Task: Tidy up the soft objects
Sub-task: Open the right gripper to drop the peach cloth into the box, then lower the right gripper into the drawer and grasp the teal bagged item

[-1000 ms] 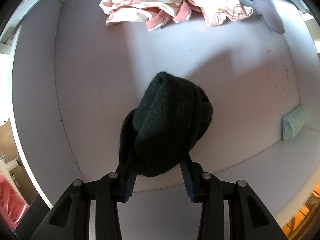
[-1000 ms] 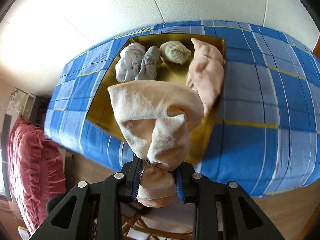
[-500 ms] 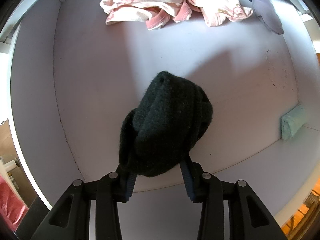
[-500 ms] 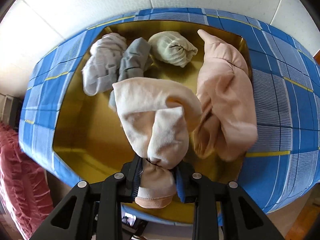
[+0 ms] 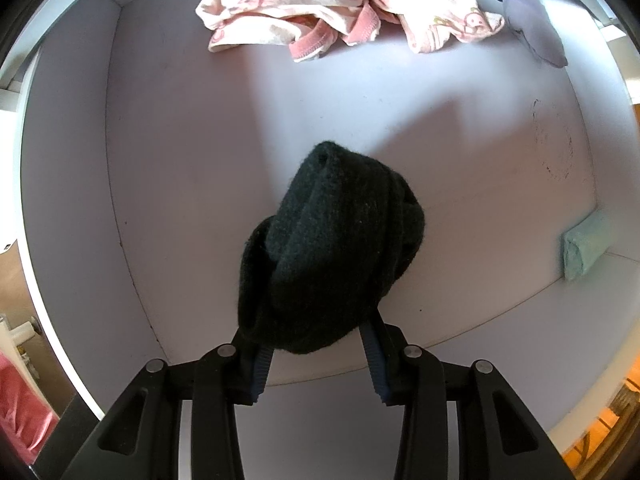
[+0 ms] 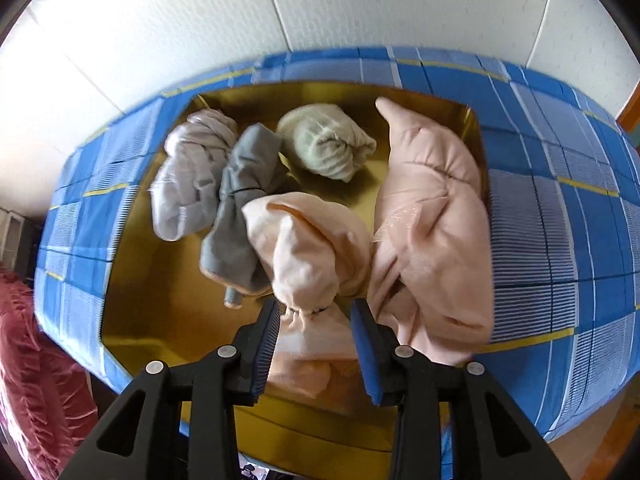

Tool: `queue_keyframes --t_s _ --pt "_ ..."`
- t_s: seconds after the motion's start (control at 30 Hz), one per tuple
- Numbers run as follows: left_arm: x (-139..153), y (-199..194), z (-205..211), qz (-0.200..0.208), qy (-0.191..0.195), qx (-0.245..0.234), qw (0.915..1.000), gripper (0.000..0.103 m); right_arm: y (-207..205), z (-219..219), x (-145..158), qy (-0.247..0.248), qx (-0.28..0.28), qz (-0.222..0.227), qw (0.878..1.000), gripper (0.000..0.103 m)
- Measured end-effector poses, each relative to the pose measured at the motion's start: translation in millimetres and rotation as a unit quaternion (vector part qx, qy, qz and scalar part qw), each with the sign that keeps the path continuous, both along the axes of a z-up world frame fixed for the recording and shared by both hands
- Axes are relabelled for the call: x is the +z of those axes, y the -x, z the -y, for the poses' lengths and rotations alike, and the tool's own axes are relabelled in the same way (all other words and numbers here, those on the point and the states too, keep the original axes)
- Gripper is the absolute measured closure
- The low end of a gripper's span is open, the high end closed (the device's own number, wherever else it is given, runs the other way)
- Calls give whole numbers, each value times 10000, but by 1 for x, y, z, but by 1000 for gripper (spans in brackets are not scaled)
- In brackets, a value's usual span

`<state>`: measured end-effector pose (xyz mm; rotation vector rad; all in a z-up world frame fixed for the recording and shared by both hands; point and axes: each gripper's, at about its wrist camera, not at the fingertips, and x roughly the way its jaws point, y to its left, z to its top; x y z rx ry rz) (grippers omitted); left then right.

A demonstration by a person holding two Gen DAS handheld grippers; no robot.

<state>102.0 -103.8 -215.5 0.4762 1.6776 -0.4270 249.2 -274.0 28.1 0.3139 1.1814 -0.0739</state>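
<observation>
Right gripper (image 6: 316,320) jaws are opening around the peach sock bundle (image 6: 308,248); left gripper (image 5: 316,344) is clamping the black knit bundle (image 5: 332,248).

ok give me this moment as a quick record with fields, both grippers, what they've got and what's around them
left gripper: shut on dark green knitted sock bundle, above white drawer floor
drawer contents: pink patterned baby garment, pale grey sock, folded mint cloth
right gripper: jaws opening, peach rolled sock bundle between them
bin: blue plaid fabric box with gold lining
already in bin: light grey bundle, darker grey bundle, pale green bundle, large pink garment
</observation>
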Motion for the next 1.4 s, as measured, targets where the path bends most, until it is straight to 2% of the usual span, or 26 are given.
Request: queue_keyframes --t_s 0.23,0.47,0.57,0.67,0.83,0.93,1.07,1.1,1.2,1.3,1.4 --pt "0 -1 -1 39 -38 -59 10000 62 59 -10 29 139 579 710 9957 66" --pt "-1 -2 -5 81 -28 -79 9999 62 141 -29 40 554 1331 1242 9817 66" --pt "-1 -2 -8 87 -28 -70 9999 62 174 -42 26 671 1628 1322 9755 66" --pt "0 -2 -8 83 -31 -53 9999 62 202 -54 -4 638 1909 1126 9730 66" --pt "15 -3 -7 79 -32 3 10000 62 233 -74 -77 534 2288 333 9714 66" --pt "18 2 -9 89 -58 -2 9999 62 238 -84 -127 660 2544 -543 9633 66" --pt "17 4 -10 93 -67 -1 9999 62 239 -83 -191 1030 2829 -1785 9367 66" --pt "17 4 -10 92 -70 -7 9999 62 237 -79 -209 961 2838 -2172 9290 66" --pt "17 4 -11 93 -77 -7 9999 62 236 -70 -251 787 2777 -2948 9109 64" --pt "16 5 -12 96 -76 -10 9999 62 237 -65 -284 927 2768 -3479 8909 62" --pt "16 5 -11 86 -68 16 9999 62 237 -61 -305 1038 2721 -3705 8820 62"
